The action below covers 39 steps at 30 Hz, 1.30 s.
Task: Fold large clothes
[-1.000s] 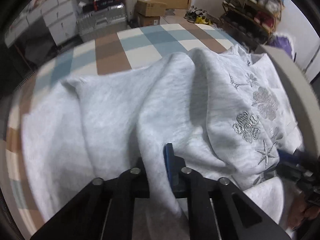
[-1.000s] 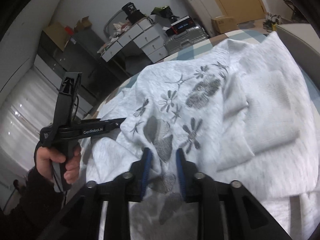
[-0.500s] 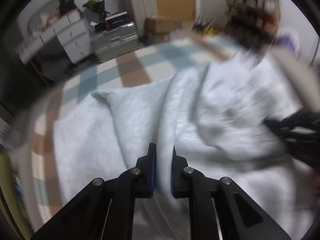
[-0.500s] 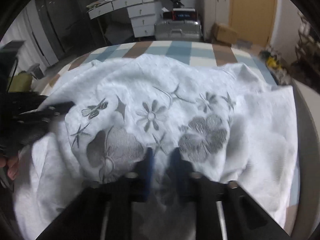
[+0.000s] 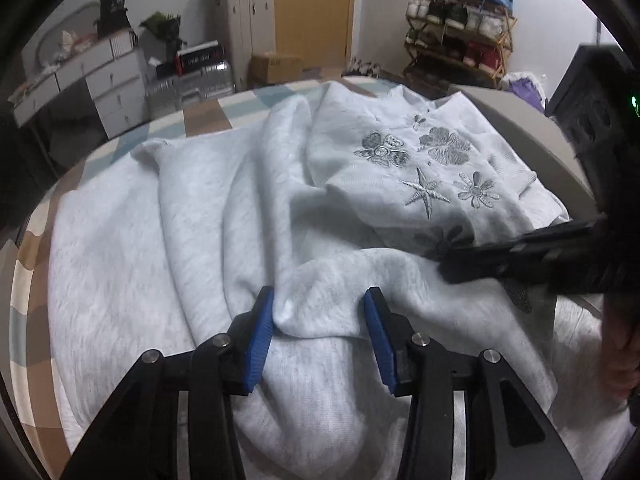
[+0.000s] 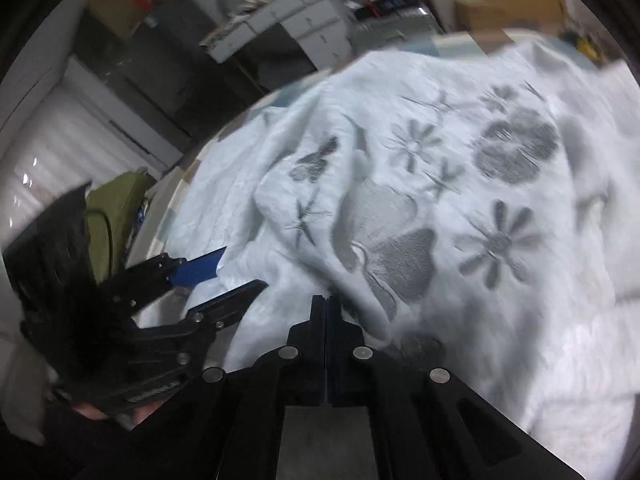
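Note:
A light grey sweatshirt point(image 5: 224, 216) with grey embroidered flowers and stars lies rumpled on a checked table point(image 5: 208, 116). My left gripper point(image 5: 320, 320) is open, its blue pads on either side of a raised fold of the fabric. It also shows in the right wrist view point(image 6: 230, 270), open at the garment's left edge. My right gripper point(image 6: 326, 308) is shut on the sweatshirt point(image 6: 460, 208) at a fold near the embroidery. In the left wrist view it reaches in from the right point(image 5: 452, 264) over the cloth.
The table's beige rim point(image 5: 532, 128) runs along the right. Beyond the table stand white drawers point(image 5: 84, 80), a silver case point(image 5: 192, 84), cardboard boxes point(image 5: 276, 68) and a shoe rack point(image 5: 460, 40). An olive bag point(image 6: 116, 208) sits off the table's left side.
My left gripper has opened and let go of the fold it held. My right gripper has closed tight on the fabric and swung, so the embroidered part shifted.

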Each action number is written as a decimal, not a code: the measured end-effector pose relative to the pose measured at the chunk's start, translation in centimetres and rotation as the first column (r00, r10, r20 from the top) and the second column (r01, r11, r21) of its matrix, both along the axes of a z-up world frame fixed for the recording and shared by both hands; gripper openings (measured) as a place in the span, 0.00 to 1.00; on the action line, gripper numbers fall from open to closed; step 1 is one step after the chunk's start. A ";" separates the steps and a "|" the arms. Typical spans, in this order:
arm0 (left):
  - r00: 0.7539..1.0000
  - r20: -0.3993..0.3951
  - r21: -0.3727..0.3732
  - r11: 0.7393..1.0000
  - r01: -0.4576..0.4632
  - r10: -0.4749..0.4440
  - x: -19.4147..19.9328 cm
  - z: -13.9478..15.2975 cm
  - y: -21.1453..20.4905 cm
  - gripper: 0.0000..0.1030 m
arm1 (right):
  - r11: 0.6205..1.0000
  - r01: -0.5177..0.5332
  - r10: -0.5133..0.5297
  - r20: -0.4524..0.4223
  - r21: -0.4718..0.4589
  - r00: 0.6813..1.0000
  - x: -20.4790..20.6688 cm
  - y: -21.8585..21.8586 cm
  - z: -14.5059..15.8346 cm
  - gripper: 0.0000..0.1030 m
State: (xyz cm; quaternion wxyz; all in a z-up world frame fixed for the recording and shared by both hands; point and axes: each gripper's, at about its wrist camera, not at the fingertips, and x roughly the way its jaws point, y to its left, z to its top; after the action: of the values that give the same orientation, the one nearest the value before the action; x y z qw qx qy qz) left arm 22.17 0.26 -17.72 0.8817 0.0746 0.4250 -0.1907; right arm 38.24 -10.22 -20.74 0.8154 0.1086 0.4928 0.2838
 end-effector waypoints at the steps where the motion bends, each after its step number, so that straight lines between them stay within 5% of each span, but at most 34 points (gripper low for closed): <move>1: 1.000 0.021 -0.027 1.000 0.002 -0.001 -0.1 -0.2 0.3 0.38 | 1.000 0.005 -0.005 0.037 0.003 0.999 -0.6 -0.3 0.9 0.03; 4: 1.000 0.026 -0.136 0.991 0.000 0.004 -0.6 -0.1 1.9 0.38 | 0.999 0.026 -0.021 0.169 -0.025 0.985 -3.3 -1.0 3.7 0.06; 8: 0.999 -0.038 -0.351 0.936 -0.012 -0.001 1.0 0.1 4.5 0.38 | 1.000 0.011 -0.014 0.131 0.019 0.991 -5.1 -0.5 2.4 0.08; 12: 0.998 -0.058 -0.431 0.902 -0.014 -0.012 1.7 0.3 5.2 0.38 | 0.980 -0.005 0.018 0.065 -0.198 0.998 -5.3 2.1 -2.5 0.02; 16: 0.999 -0.040 -0.403 0.915 -0.007 -0.010 1.6 0.6 4.2 0.38 | 0.987 0.071 -0.059 0.081 -0.142 0.995 -6.2 0.4 -1.5 0.04; 19: 1.000 -0.023 -0.353 0.935 0.000 -0.009 1.2 0.7 3.0 0.38 | 0.974 0.158 -0.112 0.261 -0.162 0.959 -7.8 -0.5 2.0 0.07; 22: 1.000 -0.014 -0.337 0.941 0.011 -0.016 0.8 0.2 3.2 0.41 | 0.947 0.244 -0.182 0.277 -0.209 0.944 -6.4 -1.3 2.3 0.41; 26: 0.999 -0.029 -0.366 0.931 0.007 -0.018 1.0 -0.1 4.1 0.41 | 0.916 0.223 -0.173 0.173 -0.335 0.970 -3.5 -1.1 -1.9 0.38; 30: 1.000 -0.007 -0.339 0.941 0.005 -0.008 0.1 0.5 5.1 0.41 | 0.927 0.154 -0.100 0.172 -0.341 0.980 -4.1 -0.8 -0.2 0.37; 32: 1.000 0.030 -0.317 0.949 0.000 0.010 -1.0 2.0 6.2 0.43 | 0.916 0.182 -0.098 0.243 -0.356 0.965 -4.4 -1.9 2.2 0.40; 33: 0.998 0.055 -0.301 0.953 -0.011 0.029 -1.4 2.9 6.9 0.45 | 0.897 0.211 -0.102 0.282 -0.388 0.954 -3.9 -2.7 3.4 0.43; 36: 0.983 0.114 -0.247 0.963 -0.113 0.144 -1.7 6.0 10.3 0.85 | 0.868 0.262 -0.117 0.339 -0.421 0.933 -0.8 -5.3 5.6 0.76; 39: 0.959 0.070 -0.185 0.948 -0.259 0.276 0.5 6.8 14.1 0.88 | 0.863 0.283 -0.161 0.303 -0.418 0.939 4.5 -8.1 5.5 0.75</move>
State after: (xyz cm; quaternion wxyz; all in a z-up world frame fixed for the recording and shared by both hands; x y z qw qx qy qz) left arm 22.66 14.38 -10.88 0.9218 -0.0520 0.3704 -0.1018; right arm 42.70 -18.36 -15.23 0.9022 -0.0668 0.4194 0.0755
